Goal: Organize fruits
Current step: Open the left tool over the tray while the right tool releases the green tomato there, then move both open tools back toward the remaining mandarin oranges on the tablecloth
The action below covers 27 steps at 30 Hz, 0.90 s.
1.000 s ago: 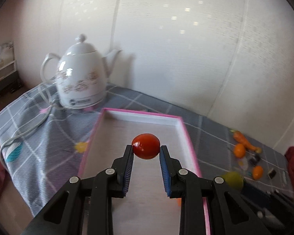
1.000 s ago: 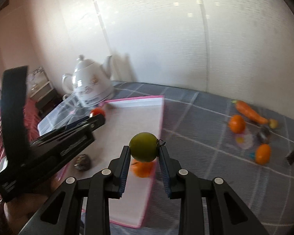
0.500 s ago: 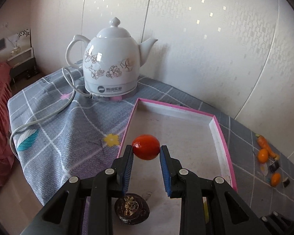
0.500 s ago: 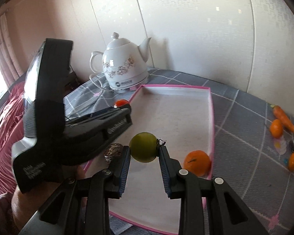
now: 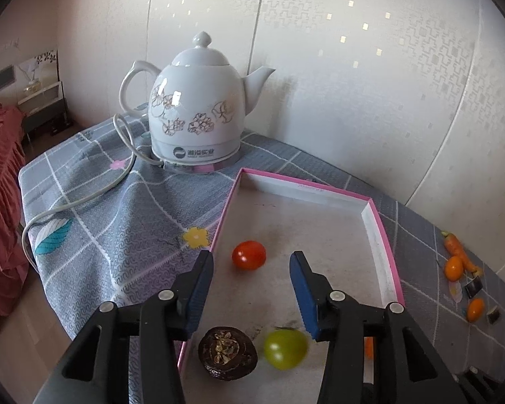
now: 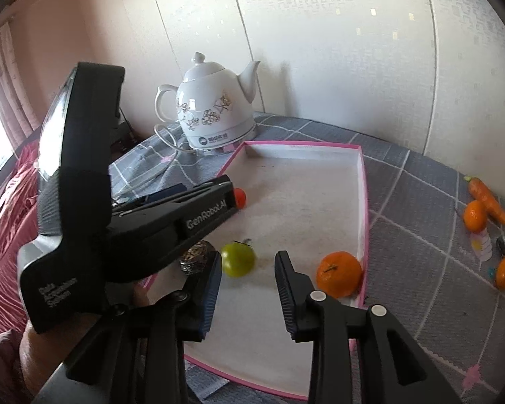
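Observation:
My left gripper hangs over the pink-rimmed tray, its jaws opening. The red tomato lies on the tray floor between the blue pads, touching neither. Near the tray's front edge sit a dark brown fruit and a blurred green fruit. In the right wrist view my right gripper stands open above the tray. The green fruit rests on the tray just past its left fingertip. An orange sits by the tray's right wall. The left gripper's body fills the left of that view.
A white floral kettle with its cord stands behind the tray on a grey checked cloth. At the far right lie a carrot, small oranges and dark bits. The table's left edge drops to a red bedspread.
Both grippers let go: the tomato dropped from the left jaws and the green fruit from the right jaws onto the tray. Both jaws stand wider. Before that, both hands swung over the tray.

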Tool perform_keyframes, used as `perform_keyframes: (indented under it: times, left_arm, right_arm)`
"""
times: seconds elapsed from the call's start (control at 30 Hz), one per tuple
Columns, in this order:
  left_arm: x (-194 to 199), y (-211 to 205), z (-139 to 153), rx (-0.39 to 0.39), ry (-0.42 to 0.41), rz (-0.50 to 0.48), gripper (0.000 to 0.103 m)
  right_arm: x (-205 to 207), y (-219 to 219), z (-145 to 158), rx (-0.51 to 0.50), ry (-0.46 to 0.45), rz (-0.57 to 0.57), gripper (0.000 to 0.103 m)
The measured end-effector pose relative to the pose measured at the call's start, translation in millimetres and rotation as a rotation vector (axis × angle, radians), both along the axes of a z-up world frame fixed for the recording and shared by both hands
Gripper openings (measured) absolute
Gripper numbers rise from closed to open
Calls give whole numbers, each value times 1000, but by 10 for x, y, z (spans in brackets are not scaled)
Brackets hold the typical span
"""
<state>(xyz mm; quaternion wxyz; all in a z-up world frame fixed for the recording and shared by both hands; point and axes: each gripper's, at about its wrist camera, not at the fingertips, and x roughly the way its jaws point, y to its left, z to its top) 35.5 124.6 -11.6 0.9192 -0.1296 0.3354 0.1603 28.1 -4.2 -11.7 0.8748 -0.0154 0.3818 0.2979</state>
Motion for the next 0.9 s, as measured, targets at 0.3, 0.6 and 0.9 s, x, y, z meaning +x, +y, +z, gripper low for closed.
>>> perform_keyframes:
  times: [0.3,0.6,0.9]
  left_arm:
    - [5,-184,20,42,-12,-51,49]
    - [26,-269,17,48,-12,-82,49]
    - [60,-441,27,54,-13,-152,49]
  right_arm:
    - [22,-87,-47,-43,-9,-58,33]
    - [80,-266,-41,-41,-8,-142,33]
    - [181,-496,-68,-43,16,-240,33]
